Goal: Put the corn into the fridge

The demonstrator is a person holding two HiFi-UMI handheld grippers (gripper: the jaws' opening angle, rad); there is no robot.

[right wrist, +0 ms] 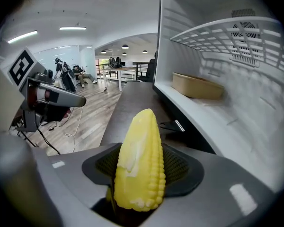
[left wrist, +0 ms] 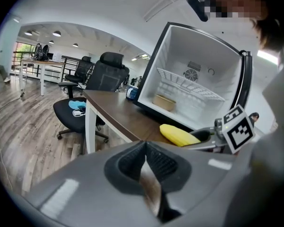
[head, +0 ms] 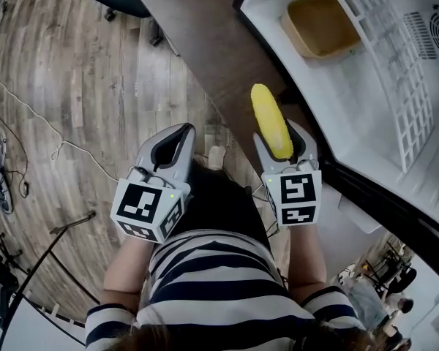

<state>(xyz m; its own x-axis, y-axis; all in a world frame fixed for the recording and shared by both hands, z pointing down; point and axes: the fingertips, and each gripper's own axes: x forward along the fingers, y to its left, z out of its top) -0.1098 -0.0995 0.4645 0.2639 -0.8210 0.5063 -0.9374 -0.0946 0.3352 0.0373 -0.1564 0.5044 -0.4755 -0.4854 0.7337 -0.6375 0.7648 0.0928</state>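
The yellow corn cob (head: 271, 121) stands tip forward between the pads of my right gripper (head: 284, 140), which is shut on it. In the right gripper view the corn (right wrist: 139, 157) fills the jaws, pointing along the brown table (right wrist: 132, 103) beside the open fridge (right wrist: 236, 122). The fridge (head: 351, 115) has a white inside, a wire shelf (head: 395, 72) and a tan tray (head: 318, 24) at the back. My left gripper (head: 173, 136) hangs to the left of the table's edge, jaws together and empty. From the left gripper view the corn (left wrist: 180, 135) shows just in front of the fridge opening.
The fridge's black door frame (head: 384, 199) runs along my right side. A black office chair (left wrist: 92, 86) stands by the table's far end. Wood floor (head: 66, 86) with loose cables (head: 29, 115) lies to the left. A person in a striped shirt (head: 219, 284) holds both grippers.
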